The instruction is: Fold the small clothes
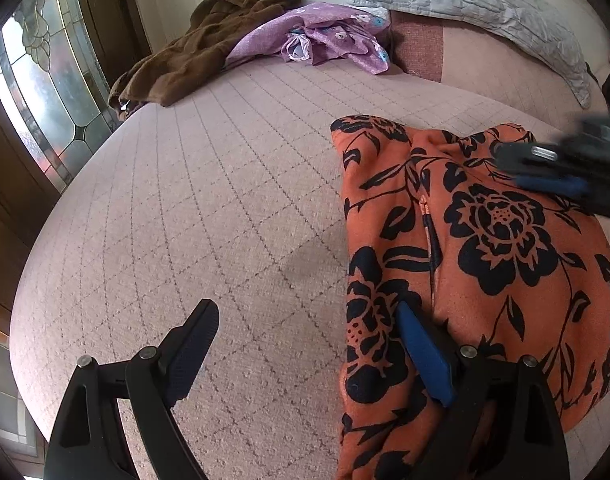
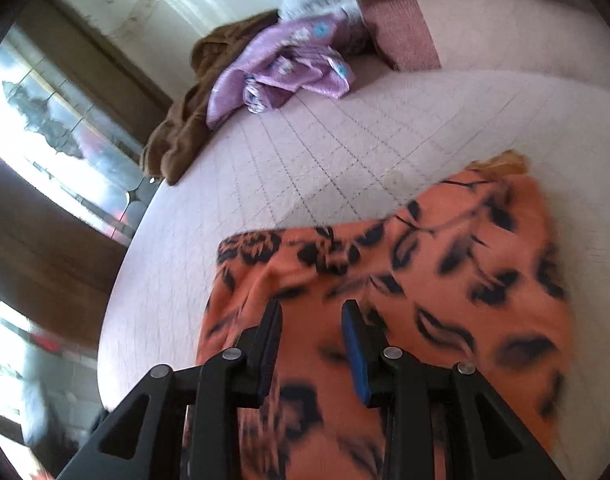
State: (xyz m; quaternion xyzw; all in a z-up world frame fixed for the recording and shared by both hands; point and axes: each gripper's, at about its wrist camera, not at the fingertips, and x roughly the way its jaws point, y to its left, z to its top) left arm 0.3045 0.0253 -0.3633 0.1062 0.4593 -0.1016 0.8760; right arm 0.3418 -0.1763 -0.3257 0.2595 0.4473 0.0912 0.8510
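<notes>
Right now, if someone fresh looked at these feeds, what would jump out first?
The orange garment with black flowers dominates, lying on the pink quilted bed at its near right. The left gripper is open at the garment's left edge, and the right gripper hangs open over its middle. At the far side sit a purple floral garment and, beside it, a brown garment.

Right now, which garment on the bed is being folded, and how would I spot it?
On the pink quilted bed, three garments lie: two heaped far off by the pillow, one nearest the grippers. It is the orange cloth, alone in bearing bold black flowers.
</notes>
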